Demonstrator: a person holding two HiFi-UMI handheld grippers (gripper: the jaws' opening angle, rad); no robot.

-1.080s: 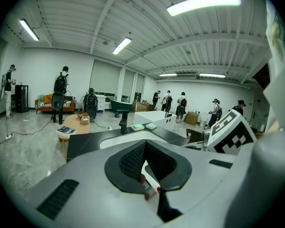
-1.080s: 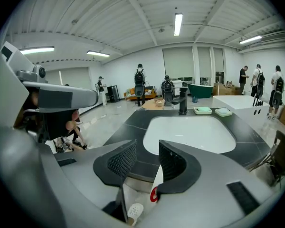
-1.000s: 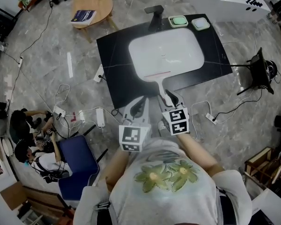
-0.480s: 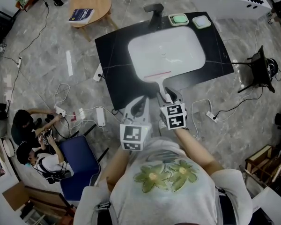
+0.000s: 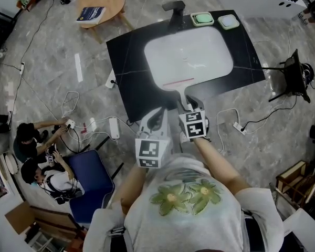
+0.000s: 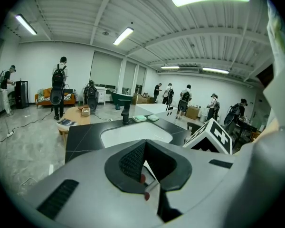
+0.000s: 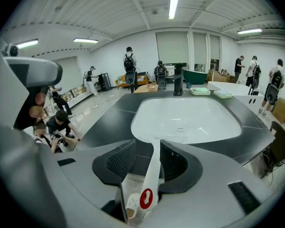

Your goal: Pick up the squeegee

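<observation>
Your left hand-held gripper (image 6: 143,150) hangs just short of the bench (image 5: 127,62), its jaws seemingly closed on nothing; leave it idle. To its right, the squeegee (image 7: 155,163) lies with its blade at the near rim of the white sink (image 5: 163,56), handle reaching over the bench's front edge. Your right hand-held gripper (image 7: 148,152) has just been opening; its jaws stand wide, the handle between them, unpinched. Centre the handle between both pads, close firmly, then lift straight up.
</observation>
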